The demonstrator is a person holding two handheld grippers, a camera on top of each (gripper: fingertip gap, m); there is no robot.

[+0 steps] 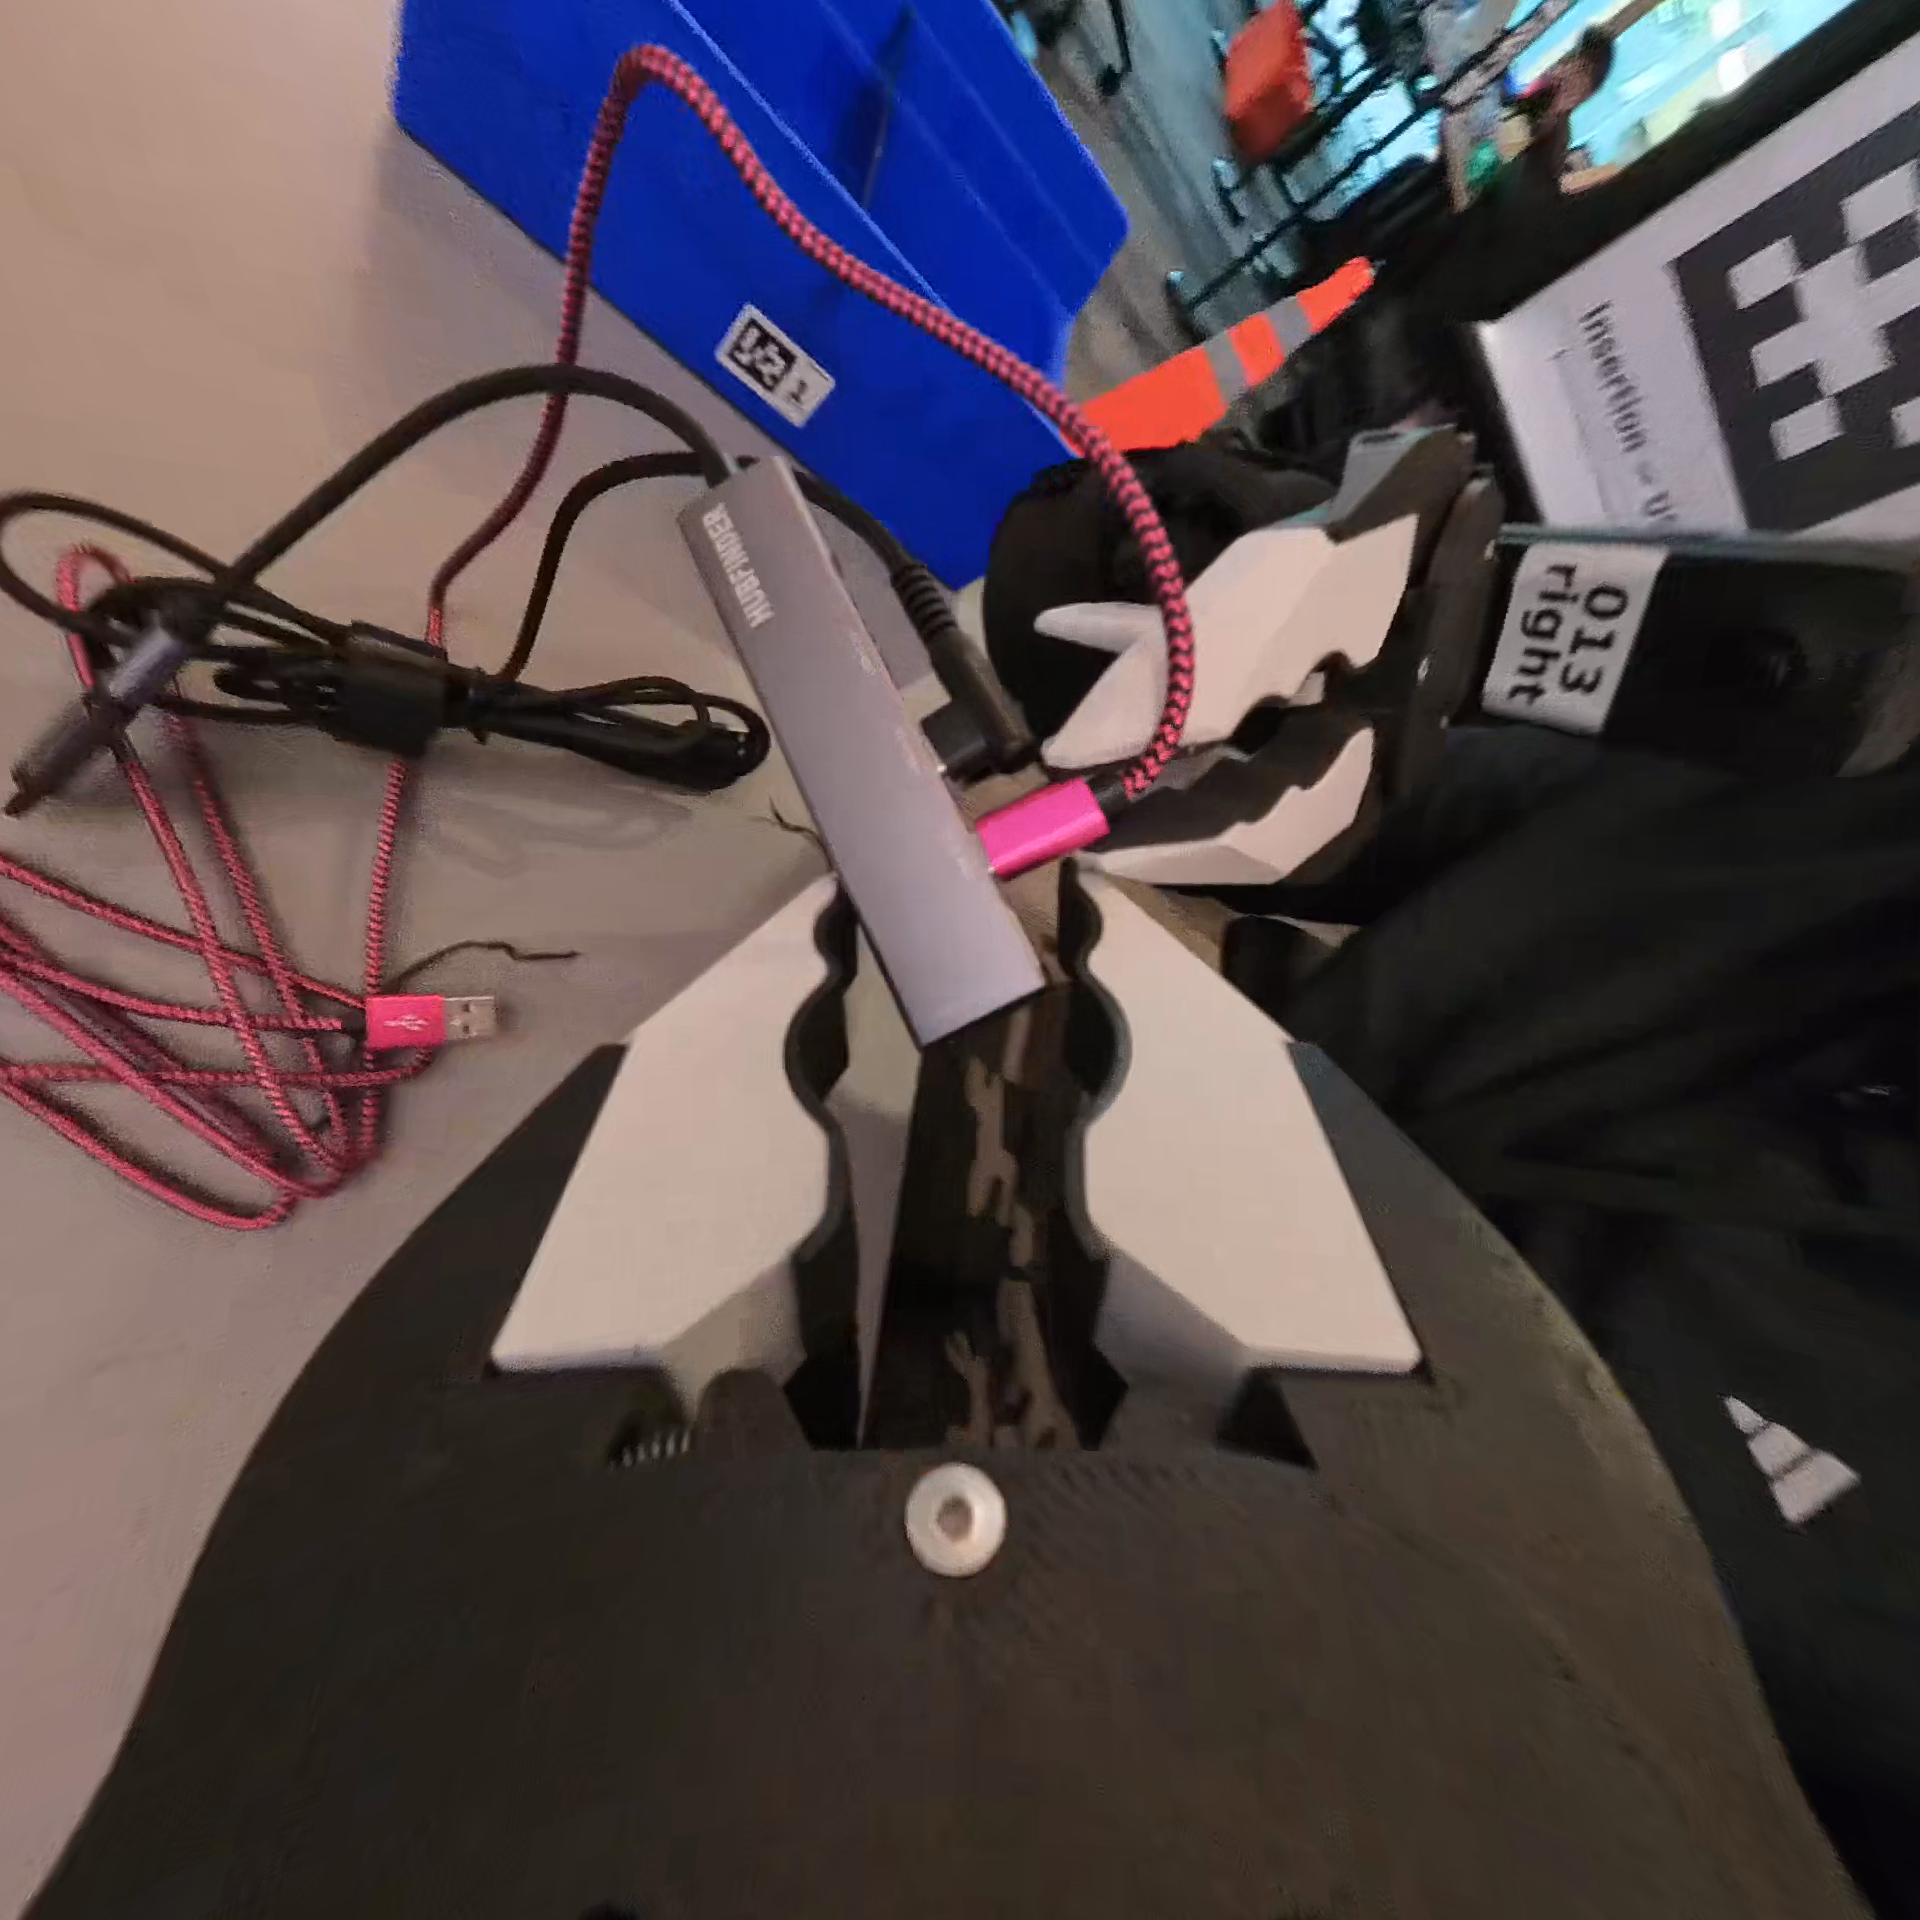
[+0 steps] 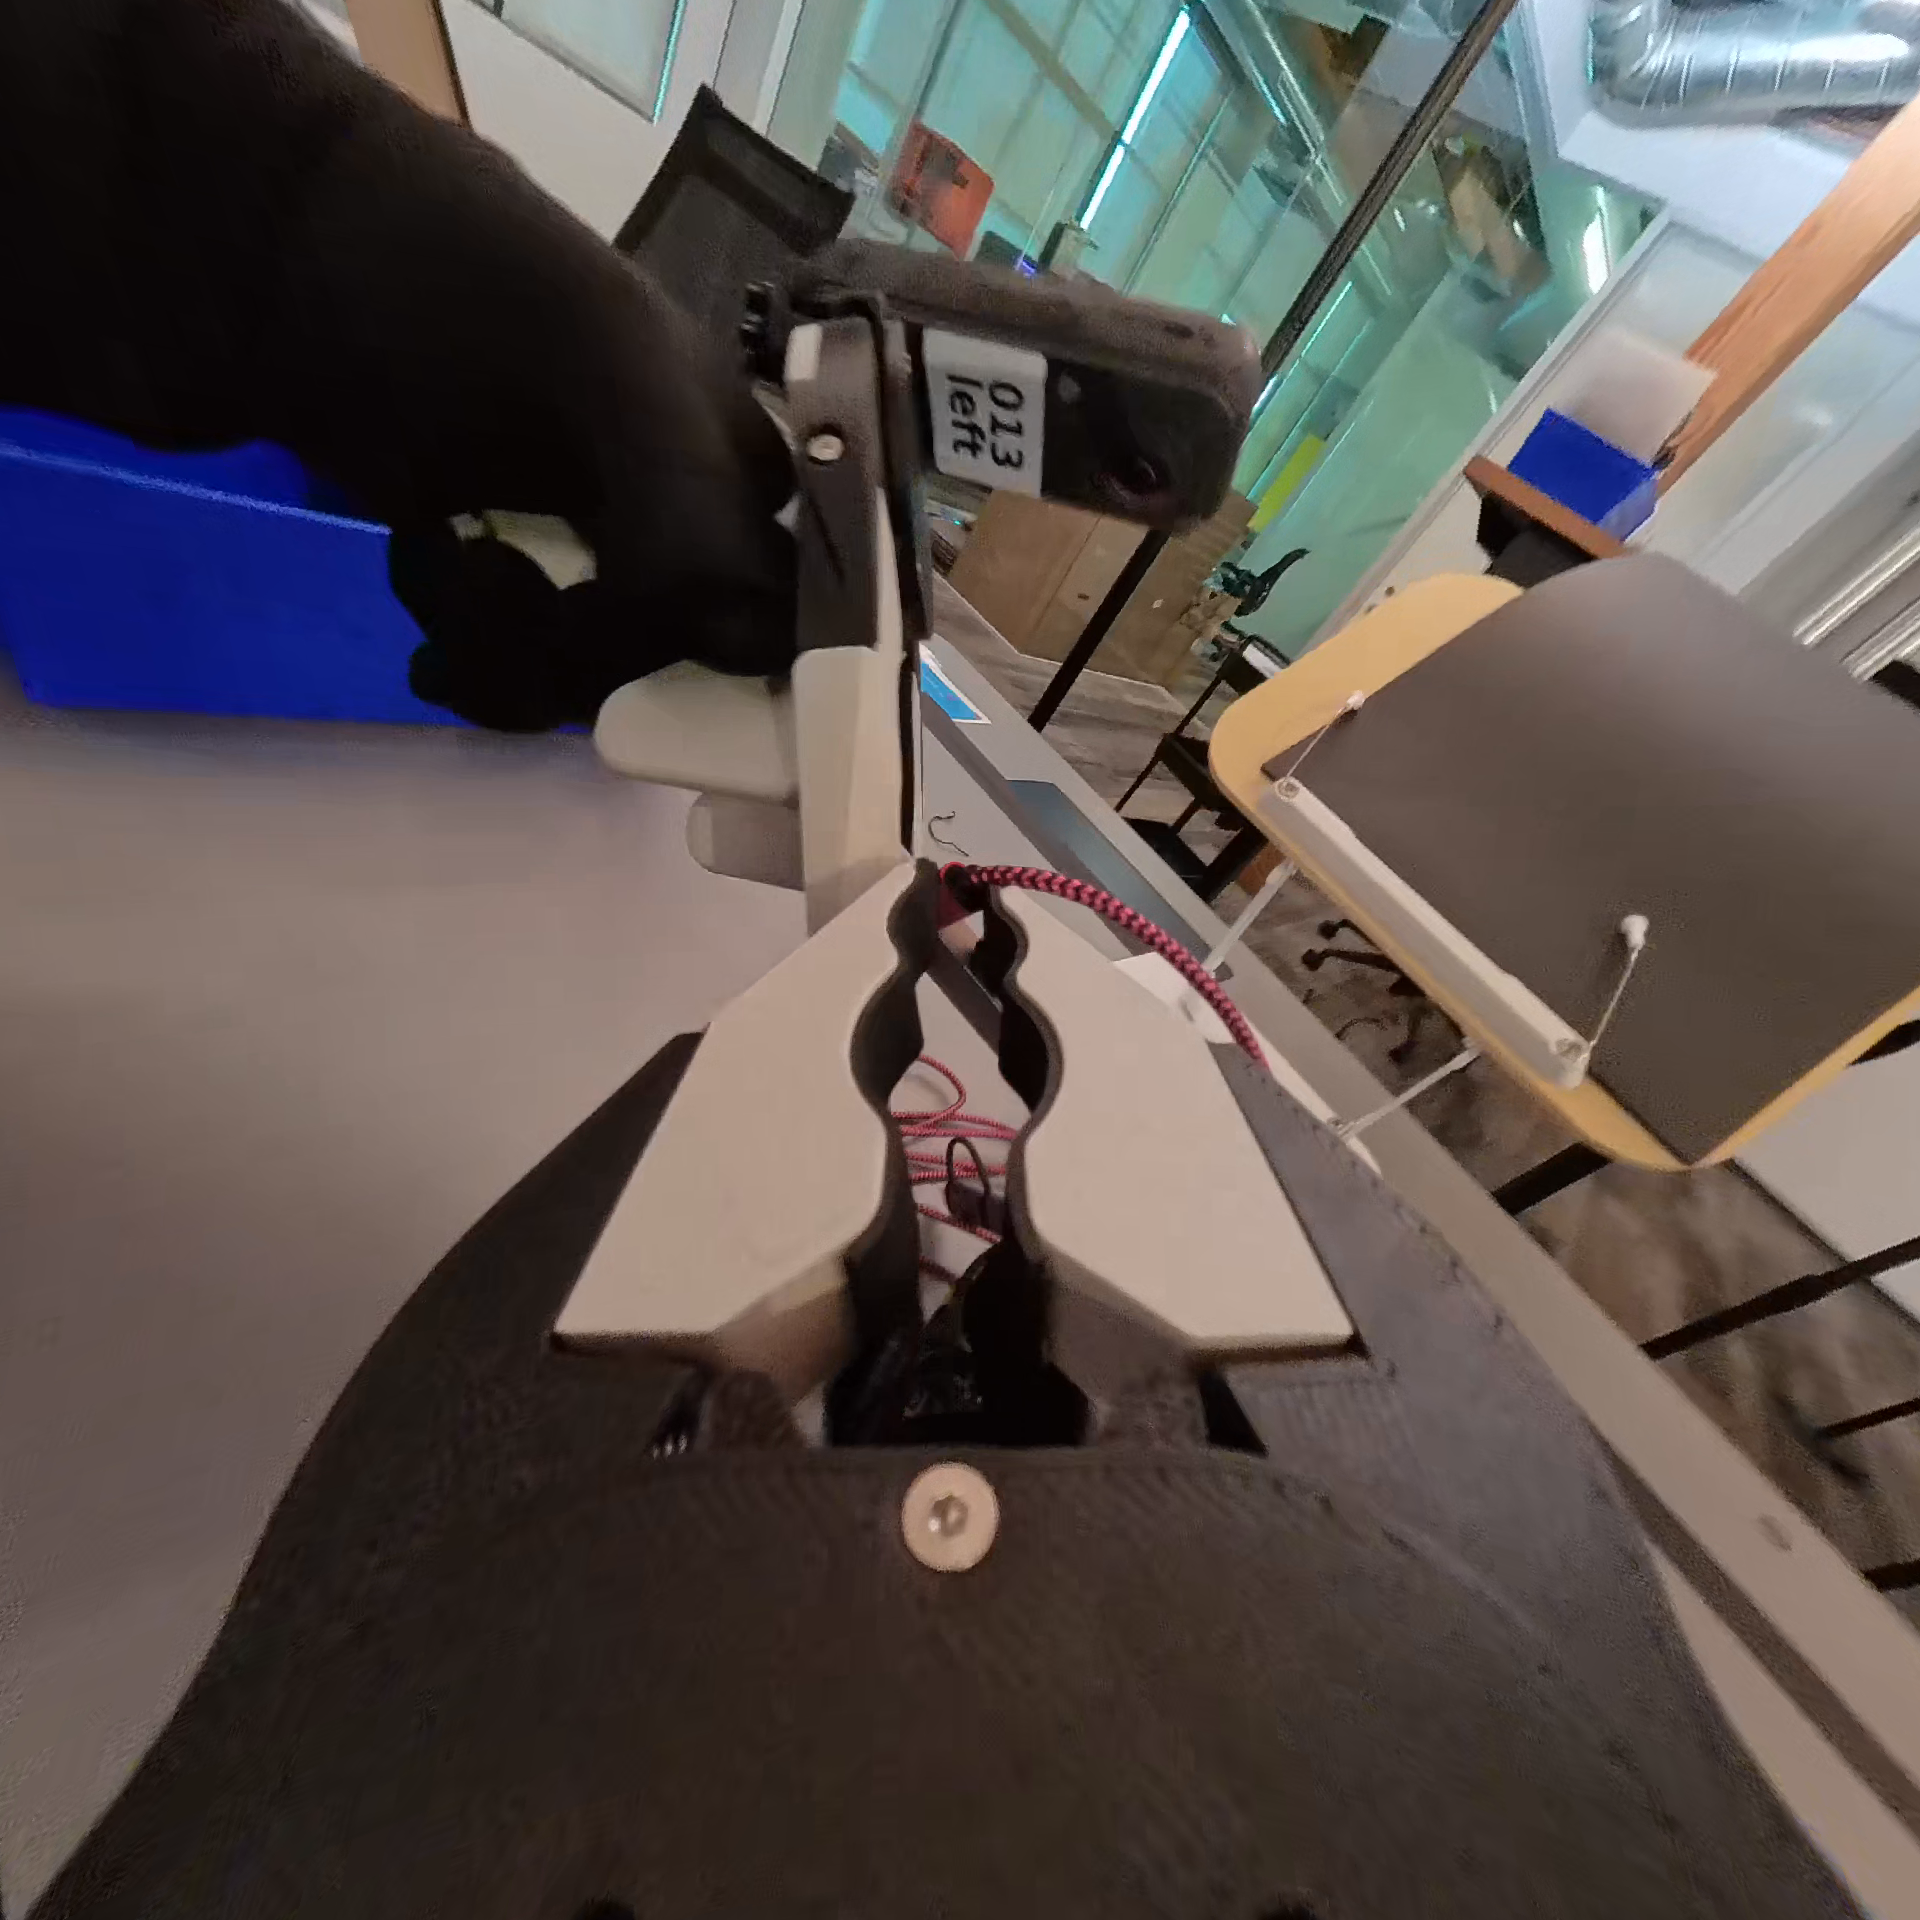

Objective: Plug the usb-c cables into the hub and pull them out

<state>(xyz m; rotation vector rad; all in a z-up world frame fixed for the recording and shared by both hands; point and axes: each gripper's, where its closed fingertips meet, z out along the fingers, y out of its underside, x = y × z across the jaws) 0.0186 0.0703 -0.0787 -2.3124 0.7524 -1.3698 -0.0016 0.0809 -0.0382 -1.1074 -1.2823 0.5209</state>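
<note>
Gripped between the left gripper (image 1: pixel 951 925) jaws, the grey hub (image 1: pixel 862 748) tilts above the desk (image 1: pixel 208 312). Right gripper (image 2: pixel 951 899) pinches the pink plug (image 1: pixel 1039 828) at the hub's side. Loose cables (image 1: pixel 260 883) crowd the desk's left side; a blue bin (image 1: pixel 831 208) stands behind.

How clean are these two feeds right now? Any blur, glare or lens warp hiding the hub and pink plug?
Left wrist view: mild motion blur throughout, yet the grey hub and pink plug read clearly; wide-angle bending at the edges. Right wrist view: the right gripper is sharp, the table smeared; its fingers almost hide the plug; bright windows behind, no glare there.
</note>
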